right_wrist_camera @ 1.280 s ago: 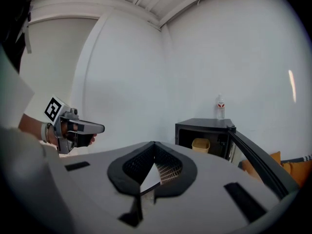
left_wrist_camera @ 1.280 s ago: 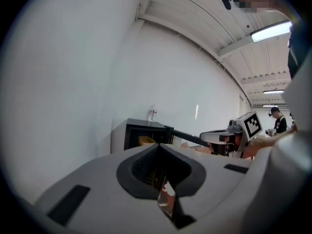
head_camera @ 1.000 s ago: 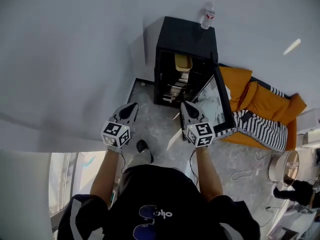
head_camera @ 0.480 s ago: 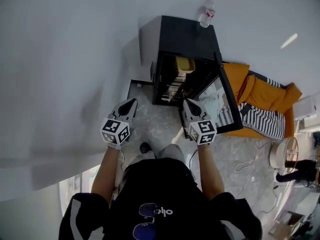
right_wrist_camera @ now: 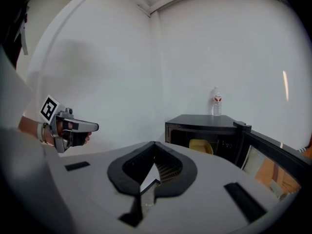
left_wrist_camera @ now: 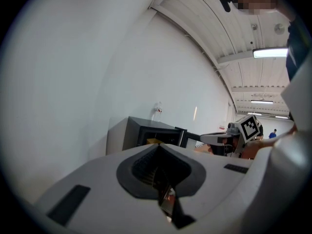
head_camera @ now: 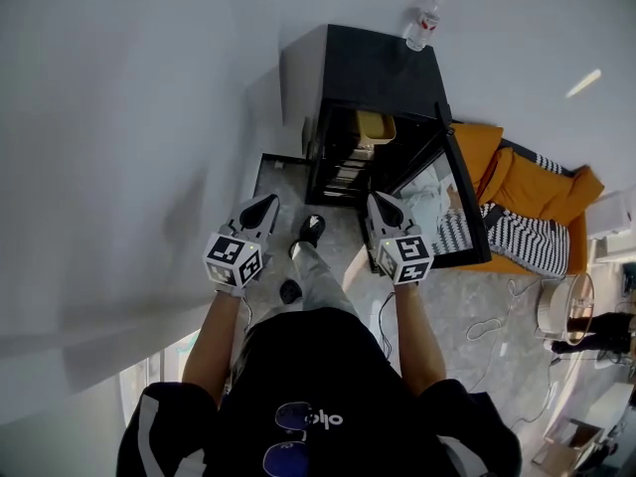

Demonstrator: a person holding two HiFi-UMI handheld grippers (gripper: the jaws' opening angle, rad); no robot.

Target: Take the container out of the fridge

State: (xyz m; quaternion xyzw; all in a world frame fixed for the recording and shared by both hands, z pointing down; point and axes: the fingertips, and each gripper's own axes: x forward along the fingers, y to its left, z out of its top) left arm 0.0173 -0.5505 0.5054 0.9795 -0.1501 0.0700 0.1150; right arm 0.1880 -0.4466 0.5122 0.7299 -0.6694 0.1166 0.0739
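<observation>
Our left tongs (head_camera: 267, 203) are pressed together, and there is nothing between them. Our right tongs (head_camera: 378, 201) are pressed together too, and they are empty as well. We hold them side by side in the air, a little apart, and both point at the fridge (head_camera: 378, 68). Neither one touches it.

Below the tongs we see our own leg and a dark shoe (head_camera: 310, 229) stepping on the grey floor (head_camera: 467, 306).

The fridge is small and black. It stands on the floor, right up against the white wall (head_camera: 129, 117). The fridge door (head_camera: 467, 202) is wide open and swings out to our right side. Its inside face is light.

The yellow container (head_camera: 376, 124) is inside the fridge, on a shelf near the top. It is well apart from both tongs. In the right gripper view we see it clearly through the open front. We can see more shelves under it, but we cannot tell what is on them.

A clear water bottle (head_camera: 422, 23) with a red label stands upright on top of the fridge, near the wall.

Behind the open door an orange cushion (head_camera: 527, 187) lies on the floor. A black and white striped cloth (head_camera: 517, 241) lies over its near edge.
</observation>
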